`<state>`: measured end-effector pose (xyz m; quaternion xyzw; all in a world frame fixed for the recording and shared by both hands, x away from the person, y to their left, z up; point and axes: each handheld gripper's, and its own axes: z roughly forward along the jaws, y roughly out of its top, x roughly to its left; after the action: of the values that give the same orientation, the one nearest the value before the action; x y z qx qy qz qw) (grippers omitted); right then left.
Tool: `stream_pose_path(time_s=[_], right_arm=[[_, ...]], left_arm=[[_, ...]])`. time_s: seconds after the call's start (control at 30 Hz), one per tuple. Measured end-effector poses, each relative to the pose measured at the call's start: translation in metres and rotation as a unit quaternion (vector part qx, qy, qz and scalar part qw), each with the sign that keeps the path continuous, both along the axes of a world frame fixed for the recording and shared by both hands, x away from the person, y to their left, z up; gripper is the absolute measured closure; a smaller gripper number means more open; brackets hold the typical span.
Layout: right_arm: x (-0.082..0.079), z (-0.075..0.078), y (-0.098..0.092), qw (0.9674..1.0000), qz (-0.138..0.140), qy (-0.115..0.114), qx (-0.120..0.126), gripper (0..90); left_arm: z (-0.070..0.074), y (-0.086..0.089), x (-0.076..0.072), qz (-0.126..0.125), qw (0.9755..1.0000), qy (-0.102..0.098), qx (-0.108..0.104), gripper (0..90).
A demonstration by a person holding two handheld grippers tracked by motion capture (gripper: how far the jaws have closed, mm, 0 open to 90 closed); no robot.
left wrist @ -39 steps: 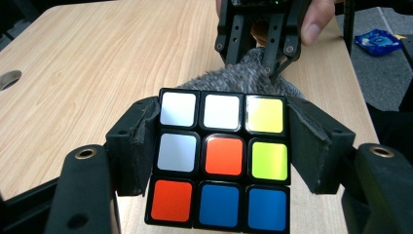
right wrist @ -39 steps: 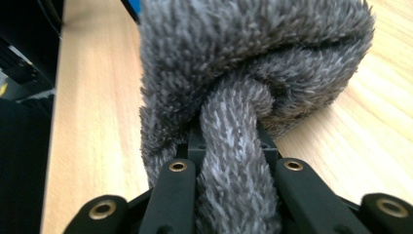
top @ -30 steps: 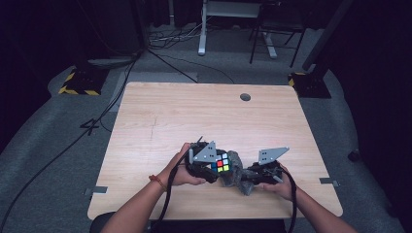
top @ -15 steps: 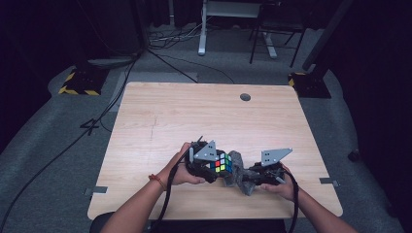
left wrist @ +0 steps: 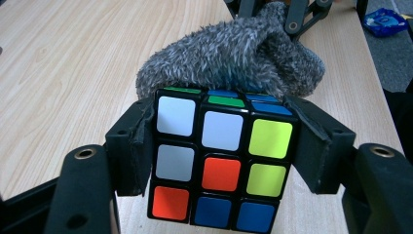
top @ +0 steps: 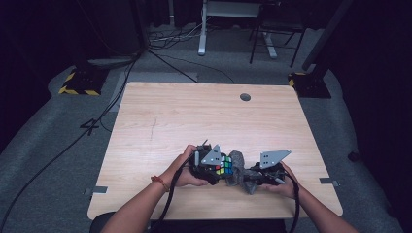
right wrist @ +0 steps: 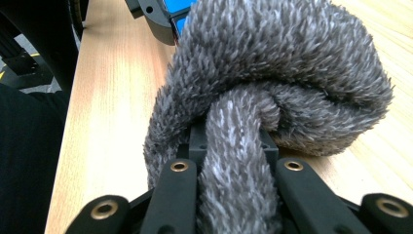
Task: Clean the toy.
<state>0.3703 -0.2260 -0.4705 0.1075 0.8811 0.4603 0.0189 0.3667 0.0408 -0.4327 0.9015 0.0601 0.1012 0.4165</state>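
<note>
On the pale wooden table [top: 194,116], near its front edge, the right gripper [right wrist: 237,161] clamps a fuzzy grey cloth [left wrist: 234,53] touching the multicoloured puzzle cube [left wrist: 219,163], pinched squarely by the left gripper [left wrist: 219,161] (likely wiping): hold the cube steady, rub lightly.

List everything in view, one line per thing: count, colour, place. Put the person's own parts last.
Puzzle cube: one, multicoloured, clamped between the left gripper's jaws.
Fuzzy cloth: one, grey, bunched against the cube, pinched in the right gripper's jaws.
Table: one, light wood, under everything.
Grommet: one, grey, table's far edge.
Blue packet: one, off the table edge.
Left gripper: one, black, near table edge.
Right gripper: one, black, beside it.
Hands: two, holding the grippers.
</note>
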Motion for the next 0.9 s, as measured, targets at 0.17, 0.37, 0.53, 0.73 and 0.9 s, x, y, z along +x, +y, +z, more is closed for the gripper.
stream_pose_path(time_s=[0.17,0.37,0.53,0.73,0.9], right_arm=[[0.003,0.006,-0.005,0.9997,-0.006,0.006,0.024,77.8],[0.004,0.009,-0.005,0.9994,-0.03,-0.013,-0.01,77.8],[0.004,0.014,-0.008,0.9994,-0.027,-0.007,0.02,77.8],[-0.01,0.034,0.005,0.9974,-0.005,-0.055,0.046,77.8],[-0.011,0.034,0.017,0.9977,-0.006,-0.063,0.023,77.8]], left_arm=[[0.005,0.006,0.001,-0.002,0.9995,0.006,-0.031,33.5],[0.01,0.005,-0.003,-0.005,0.9995,-0.013,-0.027,33.6],[0.007,0.001,-0.005,-0.003,0.9997,-0.025,-0.005,33.6],[0.0,-0.009,-0.008,-0.008,0.999,-0.033,0.029,33.6],[-0.001,-0.009,-0.008,-0.006,0.9989,-0.032,0.033,33.6]])
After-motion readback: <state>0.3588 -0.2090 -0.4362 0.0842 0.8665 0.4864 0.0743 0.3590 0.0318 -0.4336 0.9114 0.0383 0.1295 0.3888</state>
